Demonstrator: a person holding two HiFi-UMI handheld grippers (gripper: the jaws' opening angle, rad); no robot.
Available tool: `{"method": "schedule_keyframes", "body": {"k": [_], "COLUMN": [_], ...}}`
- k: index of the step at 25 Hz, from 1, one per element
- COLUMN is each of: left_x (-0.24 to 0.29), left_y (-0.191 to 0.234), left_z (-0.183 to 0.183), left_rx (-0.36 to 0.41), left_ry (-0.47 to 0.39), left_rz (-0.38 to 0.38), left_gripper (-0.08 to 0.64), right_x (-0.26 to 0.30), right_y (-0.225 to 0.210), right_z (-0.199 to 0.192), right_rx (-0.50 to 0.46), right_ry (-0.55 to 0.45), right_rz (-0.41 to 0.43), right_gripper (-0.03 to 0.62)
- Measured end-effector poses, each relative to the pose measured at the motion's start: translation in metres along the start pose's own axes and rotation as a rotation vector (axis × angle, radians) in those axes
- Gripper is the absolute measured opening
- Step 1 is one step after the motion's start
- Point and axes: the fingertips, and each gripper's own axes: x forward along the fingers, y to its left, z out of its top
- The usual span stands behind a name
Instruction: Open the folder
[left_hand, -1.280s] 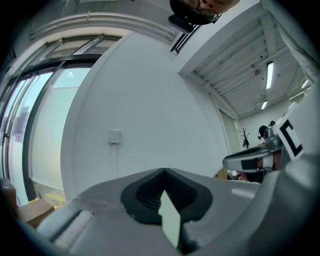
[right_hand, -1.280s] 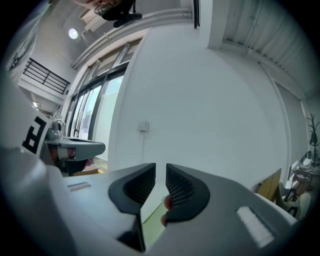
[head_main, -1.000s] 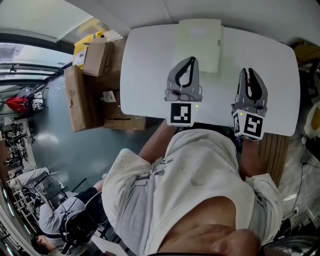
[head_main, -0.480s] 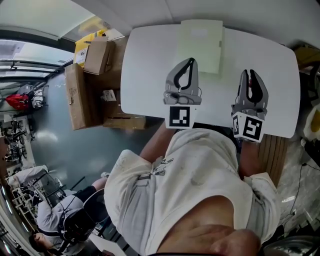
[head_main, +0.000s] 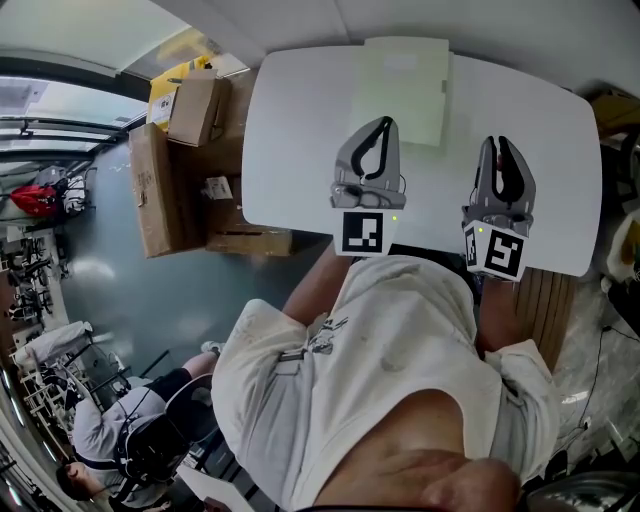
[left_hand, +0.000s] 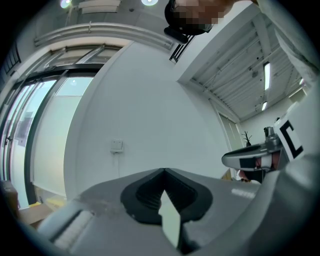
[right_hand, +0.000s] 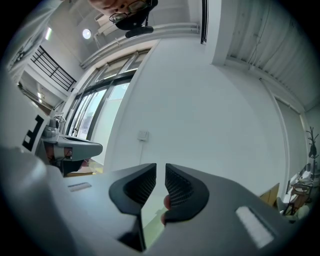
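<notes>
A pale green folder (head_main: 403, 88) lies flat and closed at the far middle of the white table (head_main: 290, 150). In the head view my left gripper (head_main: 381, 120) is held level over the table, its tip at the folder's near left corner; whether it touches I cannot tell. Its jaws meet at the tip with nothing between them, and the left gripper view (left_hand: 164, 171) shows the same. My right gripper (head_main: 499, 142) hovers right of the folder, apart from it. The right gripper view (right_hand: 160, 167) shows a narrow empty gap between the ribbed pads (right_hand: 141, 184).
Cardboard boxes (head_main: 160, 190) are stacked on the floor left of the table. A slatted wooden piece (head_main: 548, 300) stands at the table's near right corner. A person (head_main: 110, 435) sits at the lower left. Both gripper views face a white wall with a switch (left_hand: 117, 145).
</notes>
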Motion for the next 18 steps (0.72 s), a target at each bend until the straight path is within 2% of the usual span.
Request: {"method": "schedule_keyframes", "body": {"k": [7, 18], "left_x": [0.001, 0.006], "left_y": [0.001, -0.010], "left_z": [-0.006, -0.005], "left_rx": [-0.005, -0.011], "left_ry": [0.004, 0.002], "left_rz": [0.005, -0.003], "left_gripper": [0.005, 0.005], "right_x": [0.004, 0.001], "right_y": [0.007, 0.001], "right_z": [-0.005, -0.011], "right_rx": [-0.007, -0.022], "right_ry": [0.011, 0.036], "right_rz": [0.010, 0.006], "right_gripper": [0.014, 0.002]}}
